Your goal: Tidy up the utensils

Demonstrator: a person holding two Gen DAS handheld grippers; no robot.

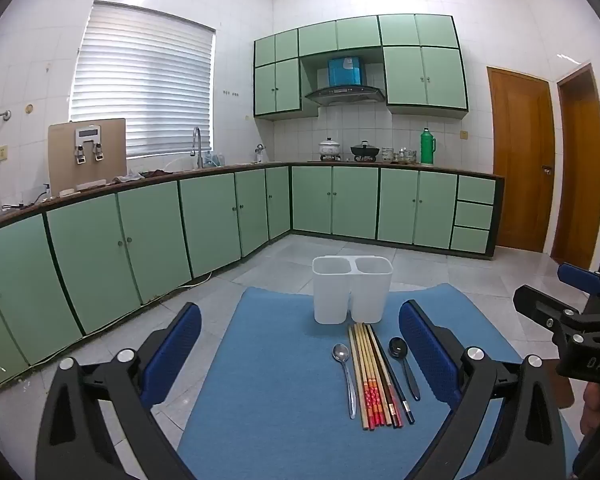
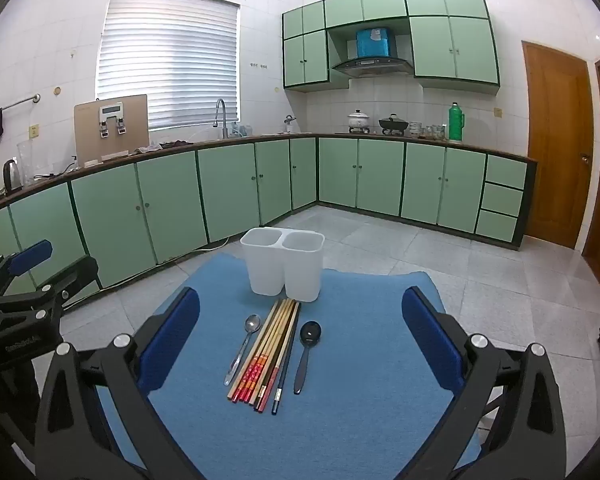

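Now both claws stand wide open and empty, utensils straight ahead.

Nearest, the left gripper (image 1: 300,354) and the right gripper (image 2: 300,342) hover over the blue mat (image 2: 360,400). Just beyond, at 12 o'clock, lie the metal spoon (image 2: 244,346), the chopsticks (image 2: 270,350) and the black spoon (image 2: 305,354), long axes pointing away toward the holder. Farthest, the white two-compartment holder (image 2: 283,266) stands empty. I judge the black spoon is nearer the right gripper.
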